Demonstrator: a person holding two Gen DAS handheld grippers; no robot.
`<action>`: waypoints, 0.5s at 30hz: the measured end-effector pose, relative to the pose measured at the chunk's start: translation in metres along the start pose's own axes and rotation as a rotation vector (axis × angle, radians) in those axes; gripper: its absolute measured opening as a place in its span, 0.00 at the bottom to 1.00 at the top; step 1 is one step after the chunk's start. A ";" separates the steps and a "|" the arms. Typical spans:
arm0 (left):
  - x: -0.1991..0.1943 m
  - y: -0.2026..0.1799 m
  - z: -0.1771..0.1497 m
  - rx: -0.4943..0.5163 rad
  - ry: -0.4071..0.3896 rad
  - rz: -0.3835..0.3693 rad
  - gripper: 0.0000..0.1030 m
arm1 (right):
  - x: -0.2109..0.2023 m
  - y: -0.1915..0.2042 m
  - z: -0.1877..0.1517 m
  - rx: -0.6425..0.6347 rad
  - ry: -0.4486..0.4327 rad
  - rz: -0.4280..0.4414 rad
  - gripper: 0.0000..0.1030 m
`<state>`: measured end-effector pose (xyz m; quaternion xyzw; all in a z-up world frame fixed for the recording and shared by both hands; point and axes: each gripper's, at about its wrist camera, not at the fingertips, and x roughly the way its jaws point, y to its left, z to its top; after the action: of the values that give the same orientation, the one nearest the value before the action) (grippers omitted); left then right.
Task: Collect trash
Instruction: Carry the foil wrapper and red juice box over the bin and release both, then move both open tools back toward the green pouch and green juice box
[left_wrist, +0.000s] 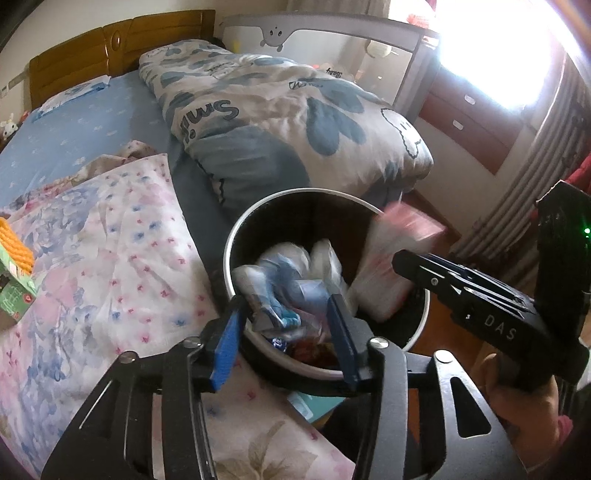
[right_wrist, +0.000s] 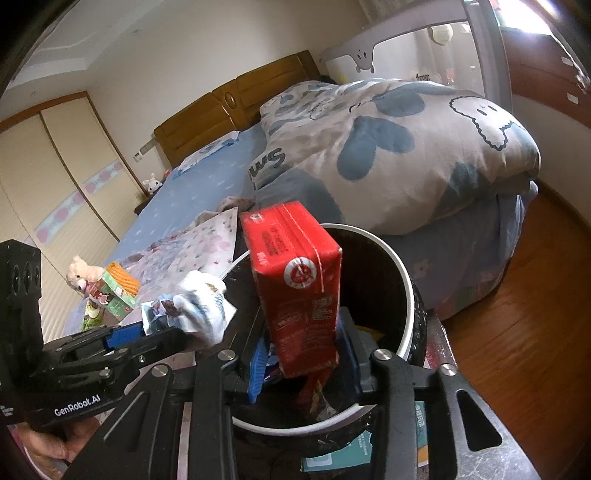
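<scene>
Supervisor: Where does the clean-up stand?

Observer: Well along, I'd say. The trash bin (left_wrist: 228, 258) sits at the near edge of the bed (left_wrist: 92, 122), right against the floral quilt (left_wrist: 122, 258), and it already has a heap of bags and wrappers in it.

Supervisor: And the left hand-held gripper?

Observer: The left hand-held gripper (left_wrist: 285, 301) hangs over the near rim of the bin, pointing down into it. Its jaws stand apart. A crumpled white-and-blue wrapper (left_wrist: 280, 284) shows between them, smeared with blur while the fingers are sharp, so I read it as let go and dropping into the bin.

Supervisor: The right one?

Observer: The right hand-held gripper (right_wrist: 304, 332) grasps a red carton (right_wrist: 295, 280) by its lower end. The carton stands nearly upright, above the open mouth of the bin and not yet inside. The pads look pressed to its two sides.

Supervisor: So what is left?

Observer: That carton has to go in, which should take only a release. Beyond that, a green box (right_wrist: 120, 297) with something orange on top lies on the quilt toward the bed's far side edge, well apart from the bin and next to a teddy bear (right_wrist: 79, 277). Whether the box counts as trash I cannot tell. The bear surely doesn't.

Supervisor: Any risk?

Observer: The carton is tall and the bin is fairly full, so it may end up leaning on the rim.
</scene>
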<state>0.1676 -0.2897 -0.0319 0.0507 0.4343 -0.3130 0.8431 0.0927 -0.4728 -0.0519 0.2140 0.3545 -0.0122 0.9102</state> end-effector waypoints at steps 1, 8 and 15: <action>0.000 0.001 -0.001 -0.003 0.002 0.003 0.51 | 0.000 0.000 0.000 0.000 -0.001 -0.002 0.39; -0.008 0.012 -0.016 -0.044 0.002 0.008 0.55 | -0.005 0.003 -0.003 0.015 -0.021 0.004 0.56; -0.029 0.044 -0.048 -0.126 -0.012 0.060 0.60 | -0.010 0.026 -0.009 -0.003 -0.032 0.038 0.82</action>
<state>0.1470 -0.2229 -0.0471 0.0086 0.4464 -0.2598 0.8563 0.0841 -0.4475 -0.0414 0.2188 0.3356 0.0020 0.9162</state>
